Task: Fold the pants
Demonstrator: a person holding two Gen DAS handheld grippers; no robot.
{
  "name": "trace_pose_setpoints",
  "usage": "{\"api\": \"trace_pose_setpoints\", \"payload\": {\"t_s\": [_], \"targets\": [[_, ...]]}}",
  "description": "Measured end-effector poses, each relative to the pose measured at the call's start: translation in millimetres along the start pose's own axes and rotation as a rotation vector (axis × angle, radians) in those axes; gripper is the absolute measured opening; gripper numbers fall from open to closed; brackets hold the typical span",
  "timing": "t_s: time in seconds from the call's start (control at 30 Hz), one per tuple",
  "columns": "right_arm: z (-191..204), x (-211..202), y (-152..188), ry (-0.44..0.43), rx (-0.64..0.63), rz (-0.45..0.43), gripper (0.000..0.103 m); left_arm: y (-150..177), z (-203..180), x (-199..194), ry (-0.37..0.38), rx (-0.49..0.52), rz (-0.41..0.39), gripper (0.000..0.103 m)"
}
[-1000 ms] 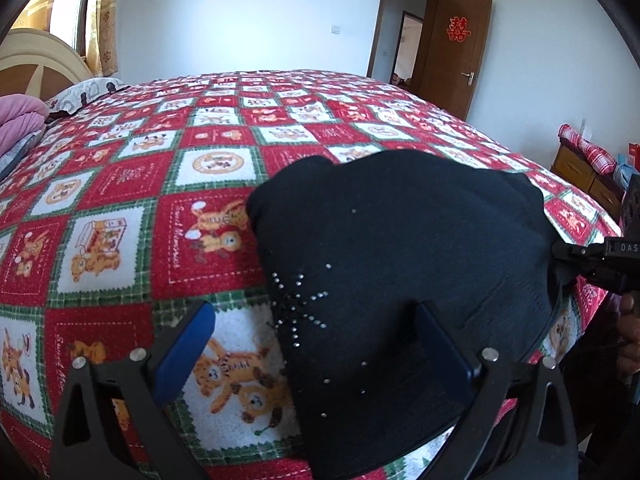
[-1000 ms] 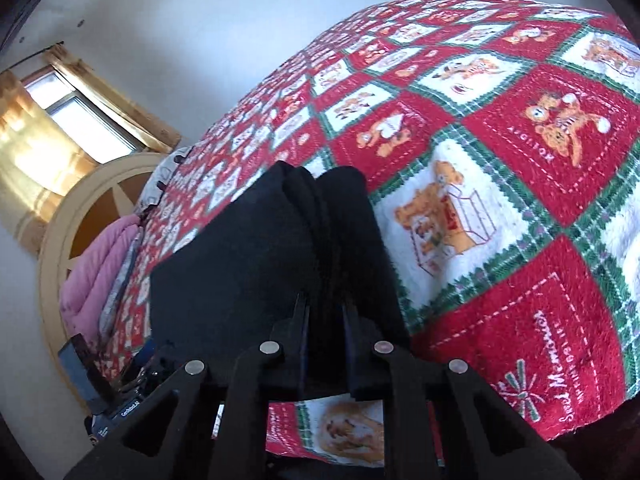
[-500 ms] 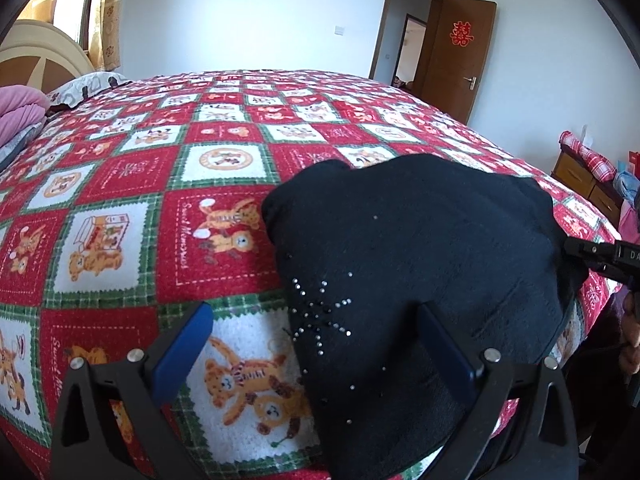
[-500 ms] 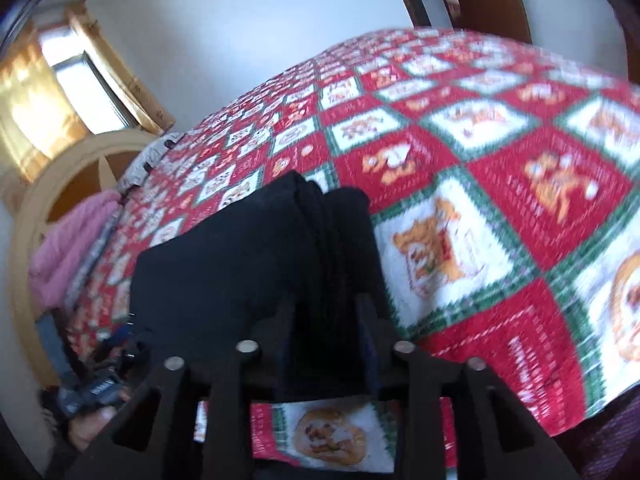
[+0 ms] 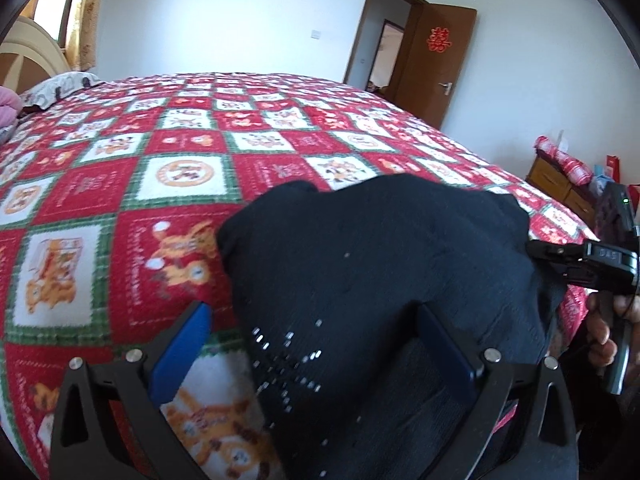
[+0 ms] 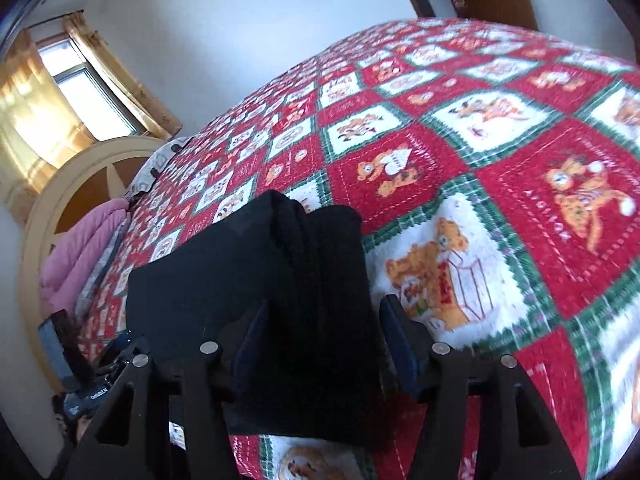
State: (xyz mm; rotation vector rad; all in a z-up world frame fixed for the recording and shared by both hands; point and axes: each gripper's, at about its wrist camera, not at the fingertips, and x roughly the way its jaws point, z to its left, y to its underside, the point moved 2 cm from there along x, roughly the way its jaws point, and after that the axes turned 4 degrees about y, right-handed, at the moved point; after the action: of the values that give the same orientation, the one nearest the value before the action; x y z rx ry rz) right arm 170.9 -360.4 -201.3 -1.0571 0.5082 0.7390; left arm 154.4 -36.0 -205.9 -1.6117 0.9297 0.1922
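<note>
Black folded pants with a rhinestone star lie on the quilt near the bed's front edge. My left gripper is open wide, with its blue pads astride the pants' near-left corner and not pressing it. In the right wrist view the pants show a stacked folded edge. My right gripper has that edge between its pads, and its jaws are opening off the cloth. The right gripper also shows at the pants' right side, held by a hand.
A red, green and white teddy-bear quilt covers the whole bed. The headboard, a pillow and a pink blanket are at the far end. A wooden cabinet stands beside the bed, and a brown door is open.
The right gripper's jaws, shut on the pants' folded edge a second ago, have spread apart. The left gripper stayed open and barely shifted. The pants lie as before.
</note>
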Motion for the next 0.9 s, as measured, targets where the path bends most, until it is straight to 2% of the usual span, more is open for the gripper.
{"api": "trace_pose_setpoints", "payload": {"t_s": [0.07, 0.1, 0.13, 0.17, 0.23, 0.33, 0.43, 0.63, 0.9], "targets": [[3.6, 3.5, -1.6, -0.01, -0.024, 0.01, 0.058, -2.8, -1.2, 1.3, 0.028, -0.002, -0.002, 0.098], [7.1, 4.4, -1.8, -0.01, -0.039, 0.013, 0.047, -4.0, -2.1, 0.7, 0.049, -0.002, -0.005, 0.079], [10.3, 4.3, -1.7, -0.016, -0.051, 0.015, 0.04, -5.0, -3.3, 0.5, 0.065, -0.005, 0.002, 0.069], [12.7, 3.8, -1.5, -0.027, -0.056, 0.017, 0.034, -5.2, -3.7, -0.3, 0.064, -0.006, -0.001, 0.065], [16.0, -1.2, 0.4, -0.037, -0.058, 0.004, 0.029, -5.0, -3.9, -2.8, 0.085, -0.007, -0.002, 0.037], [25.5, -11.3, 3.4, -0.051, -0.076, -0.021, 0.027, -6.0, -1.1, -6.3, 0.091, -0.029, 0.002, 0.021], [40.8, -22.8, 2.7, -0.074, -0.094, -0.05, 0.026, -8.2, 0.7, -13.9, 0.099, -0.049, -0.002, 0.016], [75.7, -34.3, -16.0, -0.139, -0.143, -0.07, 0.026, -23.9, 13.8, -38.5, 0.1, -0.072, -0.044, 0.015], [142.5, 6.5, -65.7, -0.221, -0.237, -0.038, 0.026, -53.3, 70.3, -77.9, 0.003, -0.124, -0.141, 0.015]]}}
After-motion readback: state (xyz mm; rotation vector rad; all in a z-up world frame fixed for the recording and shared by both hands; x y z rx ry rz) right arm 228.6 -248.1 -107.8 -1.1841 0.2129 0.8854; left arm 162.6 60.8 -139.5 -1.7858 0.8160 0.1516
